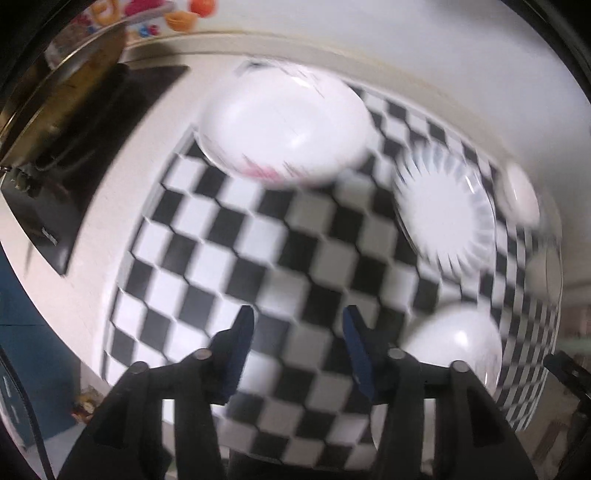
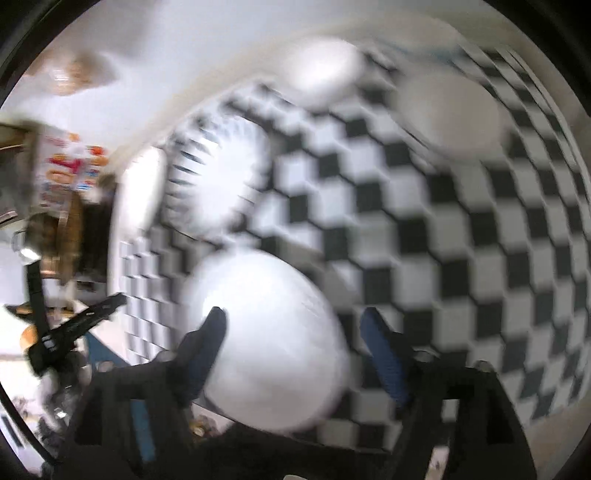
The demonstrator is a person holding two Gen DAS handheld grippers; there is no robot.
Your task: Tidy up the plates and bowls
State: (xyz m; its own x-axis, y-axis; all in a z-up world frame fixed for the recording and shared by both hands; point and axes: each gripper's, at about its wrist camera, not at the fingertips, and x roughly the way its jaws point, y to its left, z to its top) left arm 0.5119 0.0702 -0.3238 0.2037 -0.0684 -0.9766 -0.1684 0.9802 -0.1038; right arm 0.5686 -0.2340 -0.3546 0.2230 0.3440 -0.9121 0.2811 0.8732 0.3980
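Observation:
A black-and-white checkered cloth (image 1: 229,236) covers the table. On it stand a large white bowl (image 1: 284,125), a plate with a grey rayed rim (image 1: 443,210), a small white dish (image 1: 521,195) and a white bowl (image 1: 454,343). My left gripper (image 1: 299,317) hangs open above bare cloth, nothing between its fingers. In the right wrist view, my right gripper (image 2: 293,321) stands wide open over a white bowl (image 2: 266,339); its pads do not press on it. The rayed plate (image 2: 218,184) and two more white dishes (image 2: 317,70) (image 2: 450,114) lie beyond. Both views are blurred.
A dark box-like object (image 1: 74,147) with a shiny gold-edged part sits left of the cloth. Colourful items (image 1: 177,14) lie beyond the table's far edge. The cloth's left edge (image 2: 125,280) drops to a cluttered area where the other gripper (image 2: 74,328) shows.

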